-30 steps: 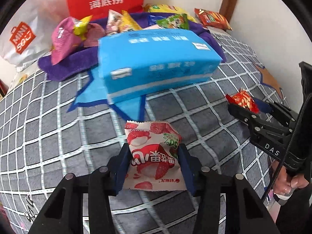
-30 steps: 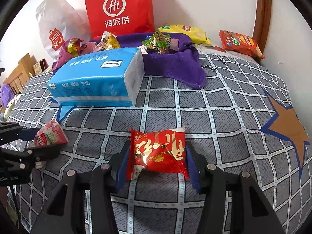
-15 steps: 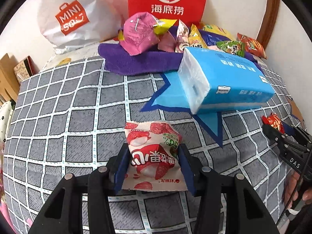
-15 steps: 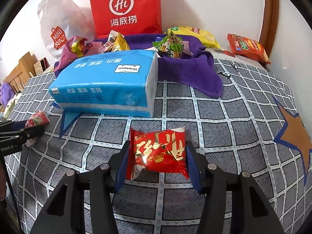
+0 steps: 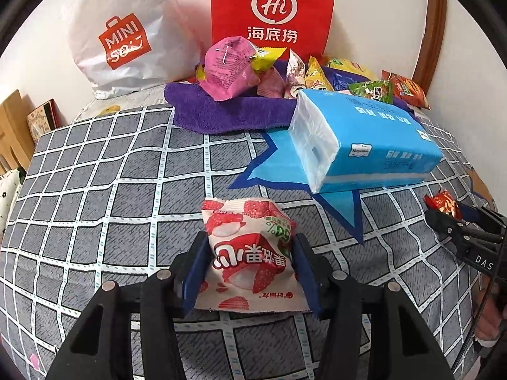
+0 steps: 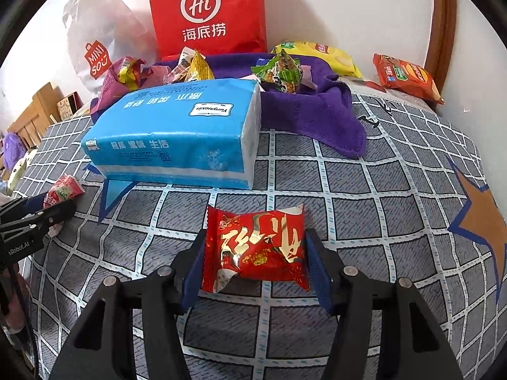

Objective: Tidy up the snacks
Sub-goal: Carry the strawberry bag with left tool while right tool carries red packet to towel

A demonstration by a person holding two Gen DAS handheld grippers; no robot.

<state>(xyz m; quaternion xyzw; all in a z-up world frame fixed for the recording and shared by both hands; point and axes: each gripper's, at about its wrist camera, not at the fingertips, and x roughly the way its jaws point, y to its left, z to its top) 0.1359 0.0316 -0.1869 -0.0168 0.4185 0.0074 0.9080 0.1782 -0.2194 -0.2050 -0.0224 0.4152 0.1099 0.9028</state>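
Observation:
My left gripper (image 5: 248, 266) is shut on a white and red lychee snack packet (image 5: 250, 253), held above the checked cloth; it also shows in the right wrist view (image 6: 61, 191). My right gripper (image 6: 255, 256) is shut on a red and gold snack packet (image 6: 256, 247); it also shows at the right edge of the left wrist view (image 5: 443, 202). Several snack packets lie on a purple towel (image 5: 228, 112) at the back, among them a pink bag (image 5: 228, 69) and a green packet (image 6: 280, 72).
A blue tissue pack (image 6: 177, 133) lies between the grippers and the towel. A red Hi bag (image 6: 206, 12) and a white Miniso bag (image 5: 123, 31) stand against the wall. A yellow chip bag (image 6: 320, 55) and an orange bag (image 6: 407, 76) lie at the back right.
The left gripper has swung left and back with its packet, so the tissue pack now sits to its right. The right gripper has moved slightly forward with its packet.

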